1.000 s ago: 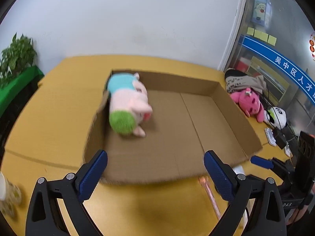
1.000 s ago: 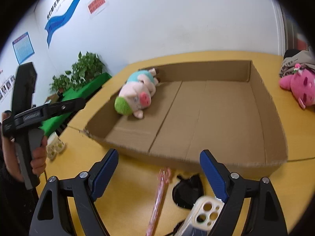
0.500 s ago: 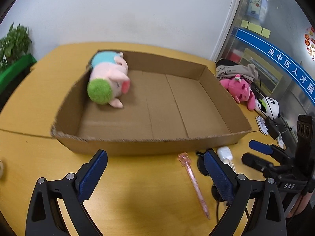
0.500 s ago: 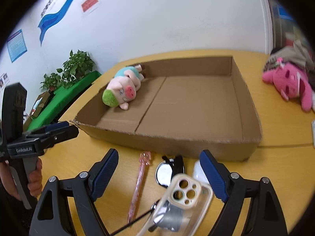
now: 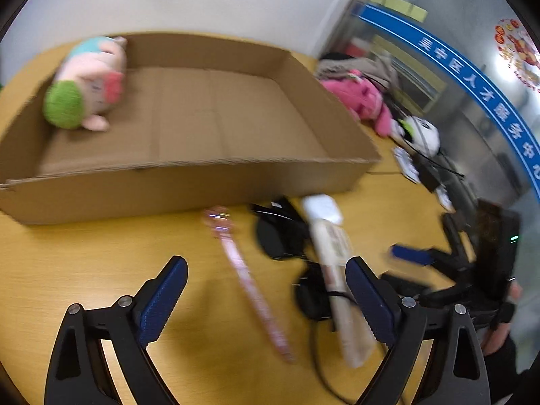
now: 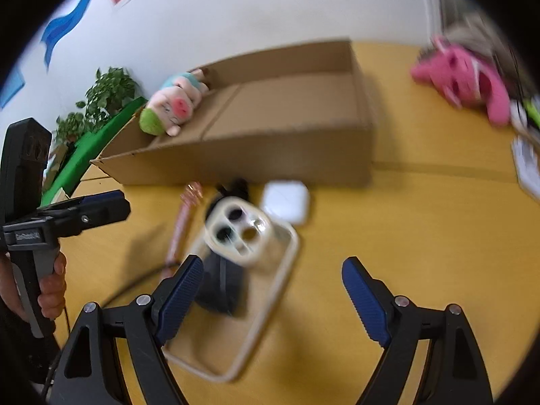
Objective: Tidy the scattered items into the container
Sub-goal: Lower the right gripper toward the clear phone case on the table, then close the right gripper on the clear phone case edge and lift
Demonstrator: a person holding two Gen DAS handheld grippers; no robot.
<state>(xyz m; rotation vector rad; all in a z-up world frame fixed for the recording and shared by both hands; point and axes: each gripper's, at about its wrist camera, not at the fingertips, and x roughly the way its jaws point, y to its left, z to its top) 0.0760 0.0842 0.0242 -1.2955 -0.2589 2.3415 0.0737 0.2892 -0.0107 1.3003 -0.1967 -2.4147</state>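
Observation:
A shallow cardboard box (image 5: pixel 189 182) (image 6: pixel 256 165) lies on the yellow table with a pink pig plush (image 5: pixel 87 84) (image 6: pixel 172 104) in its far left corner. In front of the box lie a pink pen (image 5: pixel 246 280) (image 6: pixel 182 226), a clear phone case (image 6: pixel 249 270) (image 5: pixel 341 270), a white charger case (image 6: pixel 287 200) (image 5: pixel 320 206) and a black object (image 5: pixel 280 236). My left gripper (image 5: pixel 266 290) is open above the pen. My right gripper (image 6: pixel 273 290) is open above the phone case.
A bright pink plush (image 5: pixel 361 98) (image 6: pixel 465 77) and a panda toy (image 5: pixel 422 133) lie right of the box with cables and small items. A green plant (image 6: pixel 104 98) stands at the far left. The other hand-held gripper (image 6: pixel 44 222) shows at the left.
Both grippers have pulled back from the box and dropped toward the items in front of it. The pen, phone case and charger case have come closer in view. The pig plush stays in the box.

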